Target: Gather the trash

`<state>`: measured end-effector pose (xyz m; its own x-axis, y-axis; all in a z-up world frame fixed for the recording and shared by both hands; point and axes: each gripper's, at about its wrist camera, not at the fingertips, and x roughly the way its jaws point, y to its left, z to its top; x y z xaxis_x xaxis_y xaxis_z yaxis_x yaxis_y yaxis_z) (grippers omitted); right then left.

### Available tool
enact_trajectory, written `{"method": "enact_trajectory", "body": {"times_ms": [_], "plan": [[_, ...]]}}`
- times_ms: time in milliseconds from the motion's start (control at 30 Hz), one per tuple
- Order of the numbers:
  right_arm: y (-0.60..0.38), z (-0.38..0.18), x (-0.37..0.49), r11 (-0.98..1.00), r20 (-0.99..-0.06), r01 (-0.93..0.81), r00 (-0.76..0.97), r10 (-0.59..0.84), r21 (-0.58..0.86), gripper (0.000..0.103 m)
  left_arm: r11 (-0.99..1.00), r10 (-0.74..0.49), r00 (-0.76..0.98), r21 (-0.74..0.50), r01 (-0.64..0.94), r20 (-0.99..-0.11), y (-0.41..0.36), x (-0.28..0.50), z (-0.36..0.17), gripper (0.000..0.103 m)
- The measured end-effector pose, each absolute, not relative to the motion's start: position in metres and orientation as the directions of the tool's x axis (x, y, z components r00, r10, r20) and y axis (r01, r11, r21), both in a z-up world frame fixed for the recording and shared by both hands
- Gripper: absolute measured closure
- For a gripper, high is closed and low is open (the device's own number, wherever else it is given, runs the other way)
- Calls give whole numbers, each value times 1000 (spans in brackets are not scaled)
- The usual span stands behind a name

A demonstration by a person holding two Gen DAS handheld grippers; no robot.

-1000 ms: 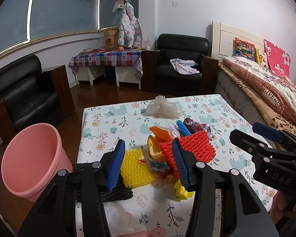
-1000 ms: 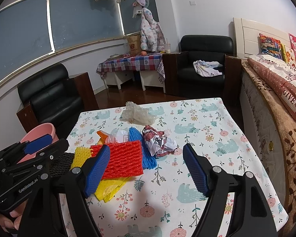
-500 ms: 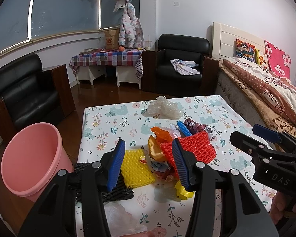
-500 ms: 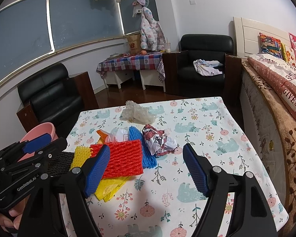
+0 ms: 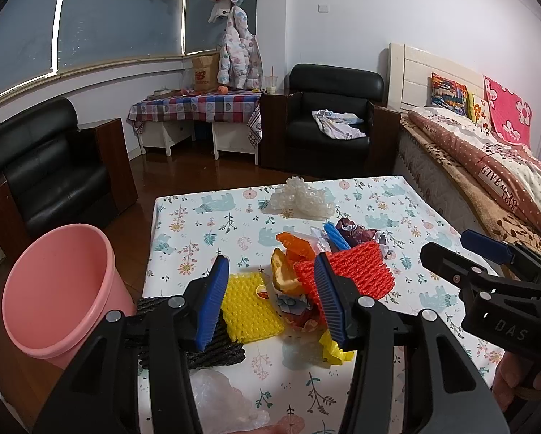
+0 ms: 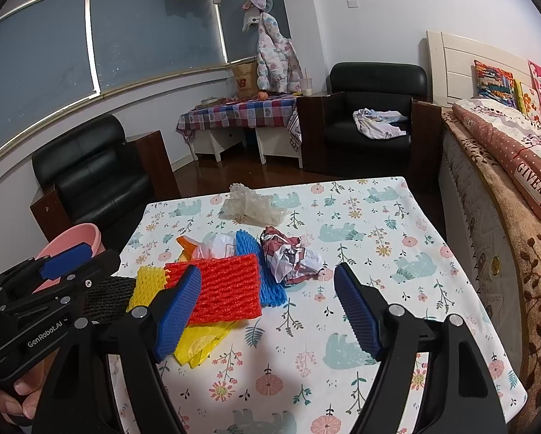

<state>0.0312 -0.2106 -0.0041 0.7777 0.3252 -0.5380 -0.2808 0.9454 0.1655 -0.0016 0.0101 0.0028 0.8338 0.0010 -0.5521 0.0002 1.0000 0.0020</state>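
Note:
Trash lies piled on the flowered tablecloth [image 5: 198, 231]: a red foam net [image 5: 353, 267] [image 6: 223, 285], a yellow foam net [image 5: 248, 307], a black foam net [image 5: 205, 347], a blue foam net [image 6: 266, 275], crumpled paper [image 6: 292, 256], orange peel [image 5: 284, 275], a yellow bag [image 6: 201, 340] and clear plastic [image 5: 299, 199]. A pink bucket [image 5: 57, 289] stands on the floor left of the table. My left gripper [image 5: 274, 300] is open and empty above the yellow net. My right gripper [image 6: 266, 311] is open and empty above the near table.
A clear plastic bag [image 5: 223, 401] lies at the table's near edge. A bed [image 6: 505, 166] runs along the right side. Black armchairs [image 5: 46, 170] [image 5: 328, 119] and a checkered side table [image 5: 194, 108] stand behind on the wood floor.
Both grippers have drifted very slightly; the view is almost the same. Nothing on the table has moved.

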Motion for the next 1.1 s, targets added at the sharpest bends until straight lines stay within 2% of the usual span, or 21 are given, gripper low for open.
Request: {"method": "enact_trajectory", "body": {"times_ms": [1100], "plan": [[-210,-6,30,945,-541,-283,775,325,162,28,1000,-21,848,-13,16,-530,13,-12,19,53]]}}
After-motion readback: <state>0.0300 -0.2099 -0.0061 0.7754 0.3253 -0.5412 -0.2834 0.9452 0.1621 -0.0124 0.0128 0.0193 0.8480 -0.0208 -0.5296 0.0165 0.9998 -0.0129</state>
